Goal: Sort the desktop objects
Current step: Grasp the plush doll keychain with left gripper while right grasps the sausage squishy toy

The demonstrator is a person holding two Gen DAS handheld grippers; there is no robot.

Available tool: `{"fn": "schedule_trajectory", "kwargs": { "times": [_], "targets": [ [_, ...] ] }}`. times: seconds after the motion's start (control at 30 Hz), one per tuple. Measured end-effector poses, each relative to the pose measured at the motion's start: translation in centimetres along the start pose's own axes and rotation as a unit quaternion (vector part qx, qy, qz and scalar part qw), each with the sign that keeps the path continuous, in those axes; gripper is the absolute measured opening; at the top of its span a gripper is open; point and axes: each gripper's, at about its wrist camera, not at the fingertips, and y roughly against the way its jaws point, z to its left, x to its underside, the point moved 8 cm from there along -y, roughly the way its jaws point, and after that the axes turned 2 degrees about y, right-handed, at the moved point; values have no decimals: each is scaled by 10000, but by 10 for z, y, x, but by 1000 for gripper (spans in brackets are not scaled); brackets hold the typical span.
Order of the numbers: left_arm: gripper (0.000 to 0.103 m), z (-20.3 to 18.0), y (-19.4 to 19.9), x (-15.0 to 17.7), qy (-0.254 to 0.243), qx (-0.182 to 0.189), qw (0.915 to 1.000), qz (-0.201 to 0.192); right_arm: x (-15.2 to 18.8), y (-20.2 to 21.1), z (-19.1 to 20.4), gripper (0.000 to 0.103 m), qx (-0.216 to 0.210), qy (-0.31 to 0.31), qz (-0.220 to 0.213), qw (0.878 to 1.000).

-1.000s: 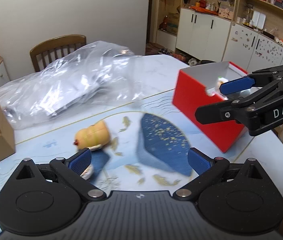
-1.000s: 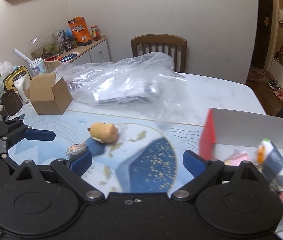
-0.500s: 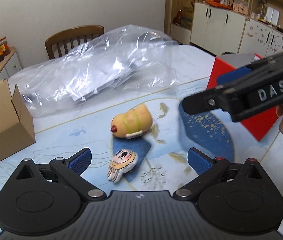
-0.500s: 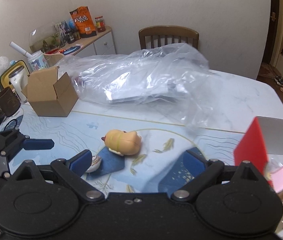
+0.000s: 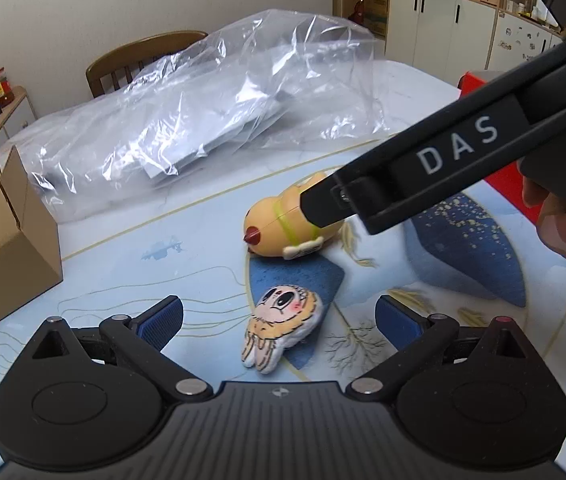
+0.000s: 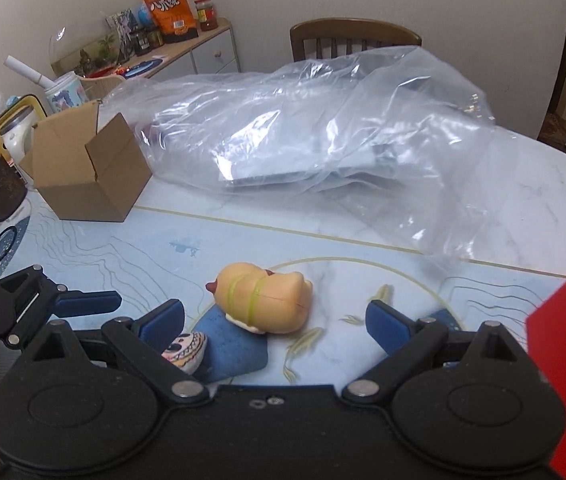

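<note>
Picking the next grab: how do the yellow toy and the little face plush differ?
The yellow toy is plump, smooth and glossy with a green band; the face plush is flat, with a printed face. The yellow toy lies between the right hand-held gripper fingers; the face plush lies between the left hand-held gripper fingers. Both lie untouched on the mat.

Smooth, slightly glossy yellow toy (image 6: 263,298) mid-frame, looks like soft plastic or rubber. Flat face charm (image 5: 281,326) below it, cloth-like and matt. Big crinkly clear plastic bag (image 6: 323,136) up top, very shiny. Matt brown cardboard box (image 6: 89,168) at left. Printed worktop (image 6: 163,252) with a satin sheen. Both tongs (image 5: 279,320) (image 6: 275,318) matt black plastic, ribbed blue pads (image 5: 161,321), bare metal pins.
</note>
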Motion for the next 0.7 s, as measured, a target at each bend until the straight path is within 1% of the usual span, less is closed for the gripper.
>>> {"fn": "schedule_trajectory", "kwargs": {
  "times": [0.17,0.23,0.47,0.57,0.63,0.7],
  "targets": [
    [103,7,-10,3,64,61,9999,59,-3,-20,2,97,-8,-1,123,9999],
    [103,8,-13,4,125,146,9998,89,-5,-28,4,97,-8,-15,182,9998],
    [102,12,-23,6,175,188,9996,114,-5,-50,8,95,-8,24,368,9993],
    [97,14,-24,6,205,242,9994,102,-5,-57,8,94,1,22,424,9991],
    [91,14,-23,6,236,292,9993,58,-4,-61,8,93,5,17,463,9989],
    [90,15,-22,6,264,345,9991,21,-4,-64,9,92,-5,22,498,9988]
  ]
}}
